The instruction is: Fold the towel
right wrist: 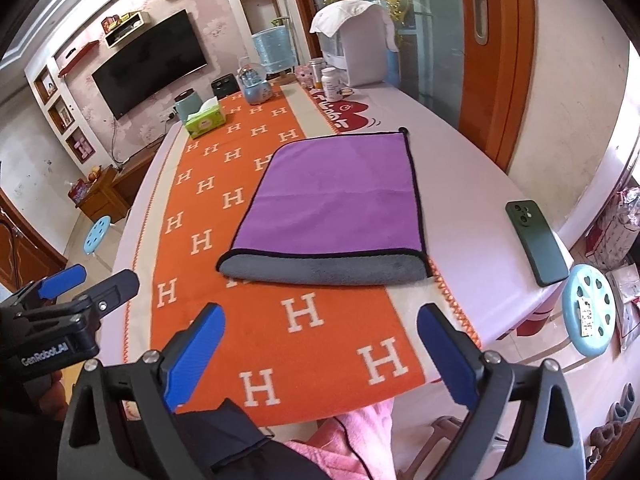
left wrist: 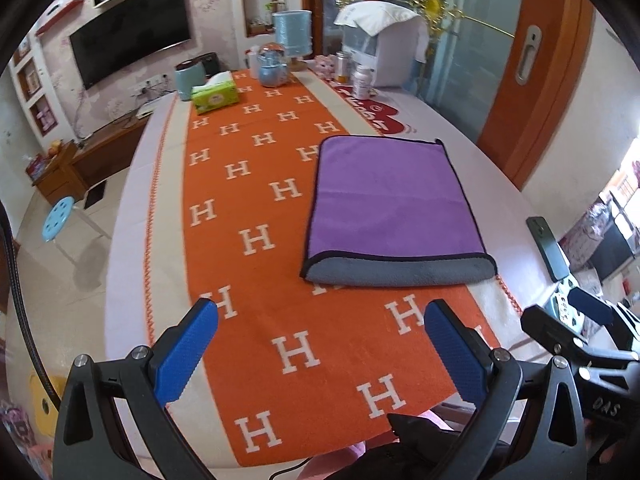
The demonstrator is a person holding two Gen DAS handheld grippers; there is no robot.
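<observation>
A purple towel (left wrist: 390,204) with a black hem lies folded on the orange runner; its grey underside shows along the near fold. It also shows in the right wrist view (right wrist: 334,204). My left gripper (left wrist: 320,312) is open and empty, hovering above the runner short of the towel's near edge. My right gripper (right wrist: 320,316) is open and empty, likewise short of the near fold. The right gripper shows at the right edge of the left wrist view (left wrist: 576,316), and the left gripper at the left edge of the right wrist view (right wrist: 84,280).
A dark green phone (right wrist: 536,242) lies on the table right of the towel. A green tissue box (left wrist: 215,98), a blue teapot (left wrist: 272,68), jars and a lamp stand at the far end. Blue stools (right wrist: 588,316) stand beside the table.
</observation>
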